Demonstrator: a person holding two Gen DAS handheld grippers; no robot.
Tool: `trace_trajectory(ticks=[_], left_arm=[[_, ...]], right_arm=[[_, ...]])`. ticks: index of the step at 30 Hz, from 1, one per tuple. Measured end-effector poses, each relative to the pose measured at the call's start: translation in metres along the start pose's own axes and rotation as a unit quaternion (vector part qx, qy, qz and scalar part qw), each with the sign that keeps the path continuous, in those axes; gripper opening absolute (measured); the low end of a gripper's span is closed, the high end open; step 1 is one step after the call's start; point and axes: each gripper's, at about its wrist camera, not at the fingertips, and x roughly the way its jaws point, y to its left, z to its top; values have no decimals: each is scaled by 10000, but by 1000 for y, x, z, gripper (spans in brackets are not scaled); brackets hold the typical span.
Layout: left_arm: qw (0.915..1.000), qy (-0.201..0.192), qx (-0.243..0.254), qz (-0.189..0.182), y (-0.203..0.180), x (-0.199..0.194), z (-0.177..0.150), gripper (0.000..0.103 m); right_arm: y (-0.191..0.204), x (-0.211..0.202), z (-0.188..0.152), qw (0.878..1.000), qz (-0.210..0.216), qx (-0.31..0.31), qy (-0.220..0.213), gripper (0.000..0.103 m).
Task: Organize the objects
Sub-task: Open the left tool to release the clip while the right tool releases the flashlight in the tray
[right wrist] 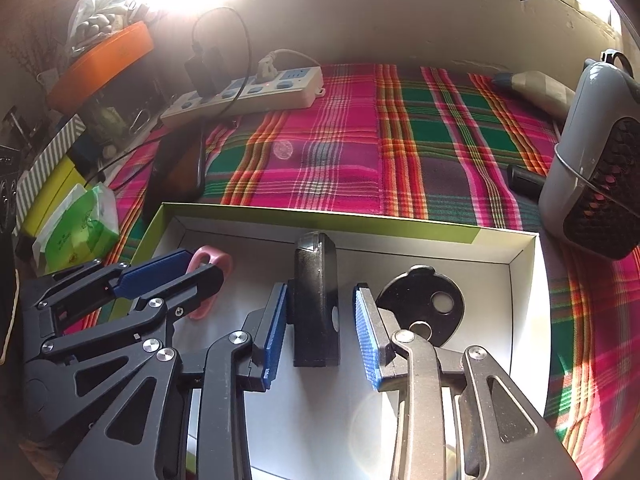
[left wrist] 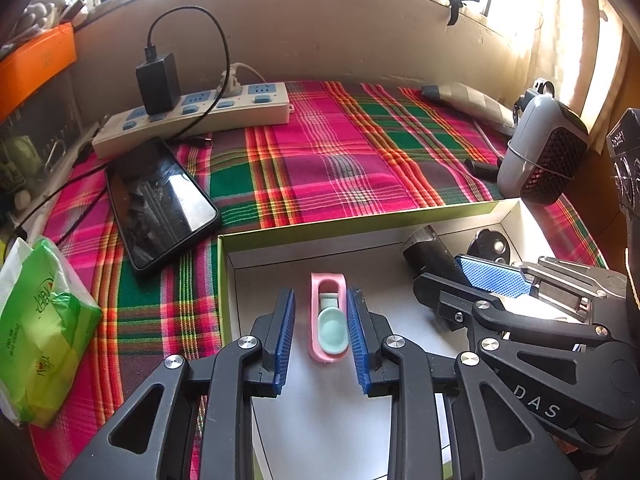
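Inside the box (left wrist: 420, 216), the pink clip (left wrist: 328, 320) and black block (right wrist: 316, 300) lie between loosened fingers; the phone (left wrist: 160, 200) waits outside.

Harsh window glare, fisheye-warped edges
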Motion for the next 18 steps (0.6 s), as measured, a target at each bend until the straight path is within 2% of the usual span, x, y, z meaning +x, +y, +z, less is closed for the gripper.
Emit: trace_trajectory(ticks=[18], left_arm=[[9999, -150, -32, 6, -4, -30, -13, 25]], right_arm=[[7, -28, -12, 9998, 24, 22, -189, 35]])
